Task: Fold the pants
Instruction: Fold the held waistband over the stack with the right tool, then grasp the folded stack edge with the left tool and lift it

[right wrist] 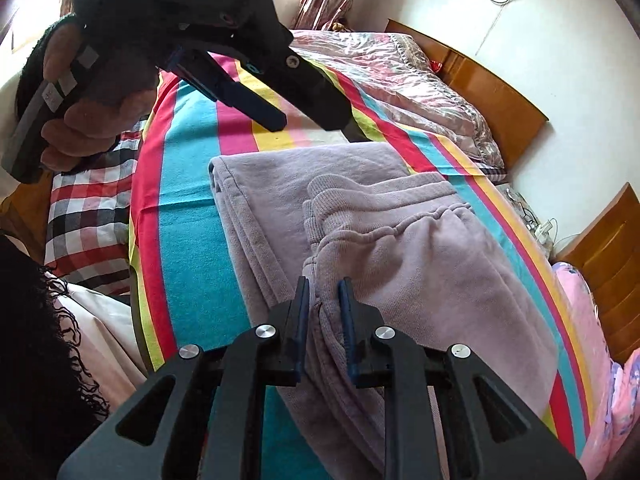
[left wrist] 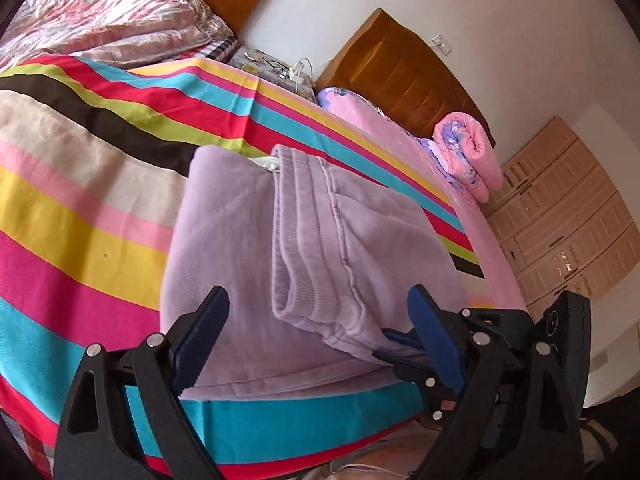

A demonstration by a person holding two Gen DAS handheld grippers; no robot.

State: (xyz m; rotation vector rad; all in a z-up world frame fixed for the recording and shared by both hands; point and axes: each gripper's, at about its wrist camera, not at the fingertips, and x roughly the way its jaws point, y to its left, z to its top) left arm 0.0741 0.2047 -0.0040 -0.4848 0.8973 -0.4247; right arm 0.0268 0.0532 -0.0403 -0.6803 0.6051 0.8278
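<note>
Lilac sweatpants [left wrist: 280, 248] lie folded on the striped bedsheet [left wrist: 80, 208], the ribbed waistband doubled over on top. My left gripper [left wrist: 320, 320] is open wide and hovers above the pants, holding nothing. It also shows in the right wrist view [right wrist: 308, 116], above the far edge of the pants. My right gripper [right wrist: 325, 292] is shut on the near edge of the folded pants [right wrist: 400, 264], with fabric pinched between its blue pads. It also shows in the left wrist view [left wrist: 404, 342], under the waistband fold.
A quilted pink blanket [left wrist: 120, 20] lies at the head of the bed by wooden headboards [left wrist: 400, 68]. A rolled pink floral quilt [left wrist: 468, 152] sits on the neighbouring bed. A plaid cloth [right wrist: 92, 220] hangs at the bed's left edge. Drawers [left wrist: 568, 216] stand by the wall.
</note>
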